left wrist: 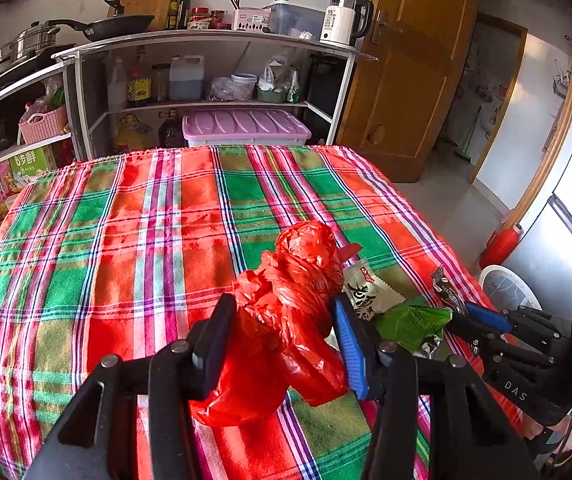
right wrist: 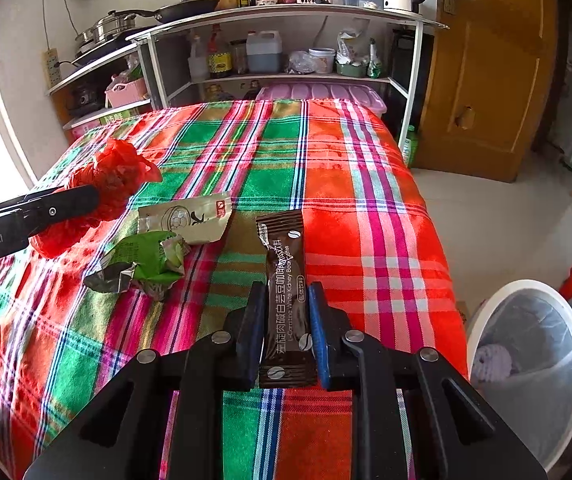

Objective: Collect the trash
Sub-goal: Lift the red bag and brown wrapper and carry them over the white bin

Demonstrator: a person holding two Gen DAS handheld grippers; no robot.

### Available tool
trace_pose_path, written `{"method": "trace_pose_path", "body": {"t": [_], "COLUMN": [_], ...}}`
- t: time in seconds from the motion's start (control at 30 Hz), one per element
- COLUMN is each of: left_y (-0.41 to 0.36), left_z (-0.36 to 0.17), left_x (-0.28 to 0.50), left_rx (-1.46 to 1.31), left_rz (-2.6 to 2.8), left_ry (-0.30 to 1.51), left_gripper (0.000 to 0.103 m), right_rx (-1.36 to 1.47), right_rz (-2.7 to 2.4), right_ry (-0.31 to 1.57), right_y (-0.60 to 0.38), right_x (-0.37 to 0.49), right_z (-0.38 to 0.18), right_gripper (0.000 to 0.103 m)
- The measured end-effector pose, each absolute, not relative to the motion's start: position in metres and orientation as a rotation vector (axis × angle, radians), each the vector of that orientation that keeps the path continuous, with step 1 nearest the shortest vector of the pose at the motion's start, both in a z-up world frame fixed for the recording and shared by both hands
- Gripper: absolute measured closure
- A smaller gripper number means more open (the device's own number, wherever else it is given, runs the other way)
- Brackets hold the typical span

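Beside table, right view only: bin (right wrist: 526, 364)

Home kitchen — shelves (left wrist: 206, 104) of pans (left wrist: 102, 26), sauces, a kettle (left wrist: 344, 20).

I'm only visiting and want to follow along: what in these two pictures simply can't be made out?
- Red plastic bag: its contents are hidden by its own crumpled plastic, in both views.
- White bin: cut off by the right wrist view's edge; its contents are blurred behind the liner.
- Brown coffee sachet: its lower end is hidden behind the right hand-held gripper.
- Green wrapper: print too crumpled to read.
- The person: only slivers at the frame edges.
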State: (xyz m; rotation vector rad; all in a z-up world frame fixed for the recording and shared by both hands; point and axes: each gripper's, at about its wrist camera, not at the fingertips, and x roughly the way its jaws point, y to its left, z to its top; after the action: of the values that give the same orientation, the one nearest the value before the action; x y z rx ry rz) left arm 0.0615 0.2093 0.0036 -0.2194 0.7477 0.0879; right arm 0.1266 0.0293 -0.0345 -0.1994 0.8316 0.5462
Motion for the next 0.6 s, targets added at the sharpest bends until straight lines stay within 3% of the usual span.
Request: {"method": "trace_pose_path", "body": {"t": [0.6], "left_y": [0.146], "left_z": [0.033], "left_x": [0.045], "left_rx": [-0.179], "left_rz": [-0.024], "left_ry": [0.695], "left_gripper": [0.052], "right_rx": [-0.105], "right_rz": [0.477], "right_ry": [0.767], "right_y": [-0.035], "right_x": [0.094], "right_z": [-0.004], "right_gripper": [0.081]}}
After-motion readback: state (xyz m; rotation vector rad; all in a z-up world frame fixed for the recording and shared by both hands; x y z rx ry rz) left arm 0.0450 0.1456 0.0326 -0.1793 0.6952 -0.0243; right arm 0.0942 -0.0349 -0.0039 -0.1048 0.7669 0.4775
